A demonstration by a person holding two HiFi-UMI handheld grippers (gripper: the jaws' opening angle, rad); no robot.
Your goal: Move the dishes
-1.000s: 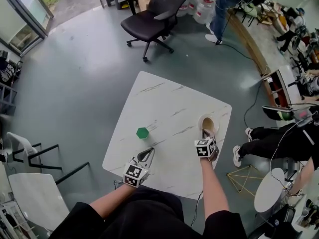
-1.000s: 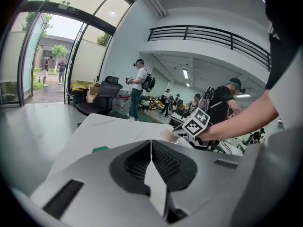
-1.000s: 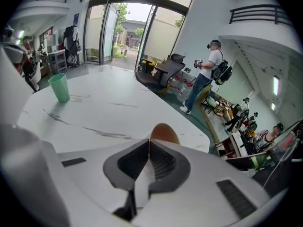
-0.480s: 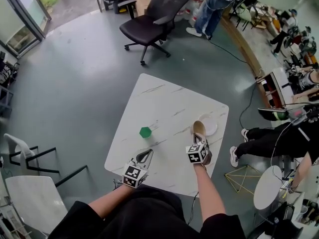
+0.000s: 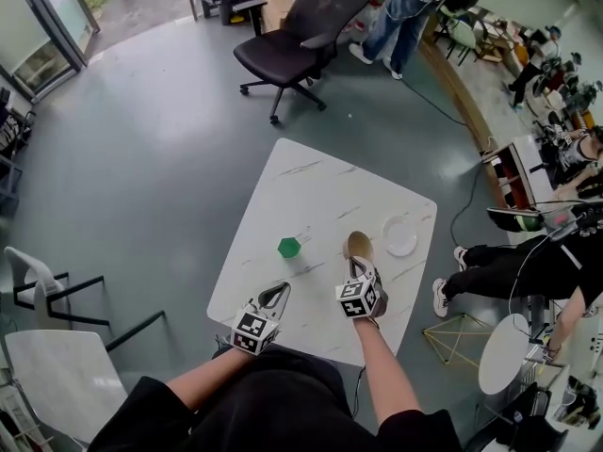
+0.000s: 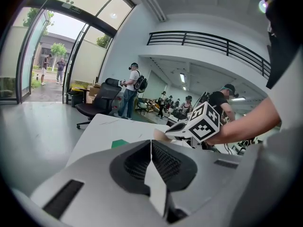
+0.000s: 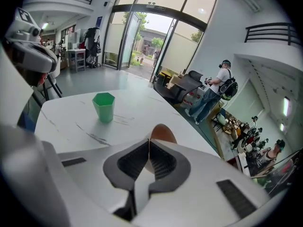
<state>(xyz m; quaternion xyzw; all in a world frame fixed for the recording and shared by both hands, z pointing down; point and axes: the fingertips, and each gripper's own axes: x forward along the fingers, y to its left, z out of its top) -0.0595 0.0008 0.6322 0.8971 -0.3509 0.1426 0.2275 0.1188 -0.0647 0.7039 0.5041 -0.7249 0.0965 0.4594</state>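
Note:
A tan bowl hangs tilted just over the white marble table, with my right gripper shut on its near rim. In the right gripper view the bowl shows just past the closed jaws of that gripper. A green cup stands left of the bowl, also visible as the green cup. A white plate lies bare to the bowl's right. My left gripper rests low near the table's front edge, shut and holding nothing.
A black office chair stands beyond the table's far side. People stand at the back right and one sits at the right. A white chair is at the near left and a round white stool at the near right.
My right gripper has carried the bowl leftward off the white plate, towards the green cup. The plate stayed on the table. The left gripper has barely moved.

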